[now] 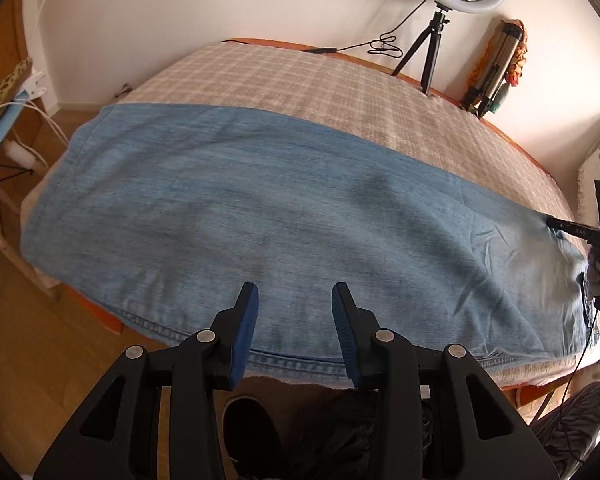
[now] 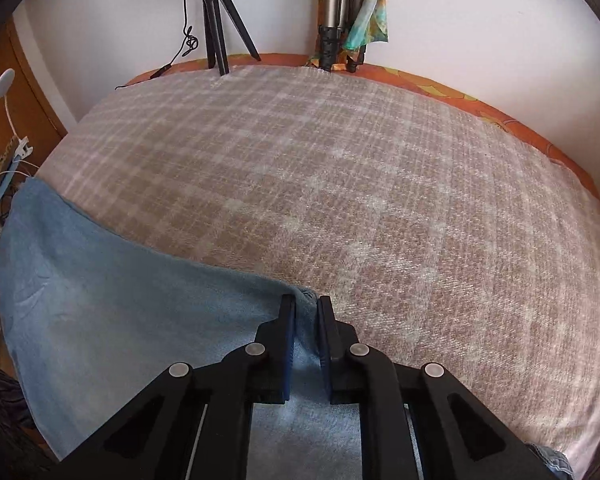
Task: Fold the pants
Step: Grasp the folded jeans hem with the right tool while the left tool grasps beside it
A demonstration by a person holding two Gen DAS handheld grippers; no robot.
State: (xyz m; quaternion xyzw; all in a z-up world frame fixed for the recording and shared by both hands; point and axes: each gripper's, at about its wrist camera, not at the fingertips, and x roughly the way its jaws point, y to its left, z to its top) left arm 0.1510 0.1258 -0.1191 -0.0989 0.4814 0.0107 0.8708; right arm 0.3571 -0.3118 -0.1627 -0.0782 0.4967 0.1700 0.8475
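Note:
Light blue denim pants (image 1: 260, 208) lie spread flat across the near half of a bed covered by a beige plaid blanket (image 1: 300, 80). My left gripper (image 1: 295, 292) hovers over the pants' near seam edge, open, with nothing between its blue pads. In the right wrist view my right gripper (image 2: 306, 304) is shut on a pinched fold at the far edge of the pants (image 2: 120, 312), where the denim meets the plaid blanket (image 2: 340, 160). The cloth puckers up between its jaws. That right gripper (image 1: 552, 223) also shows at the right edge of the left wrist view.
A ring light on a small tripod (image 1: 432, 52) and a folded tripod with a colourful scarf (image 1: 496, 68) stand at the bed's far edge by the wall. A dark shoe (image 1: 252, 432) rests on the wooden floor below. A chair (image 1: 4, 208) stands at the left.

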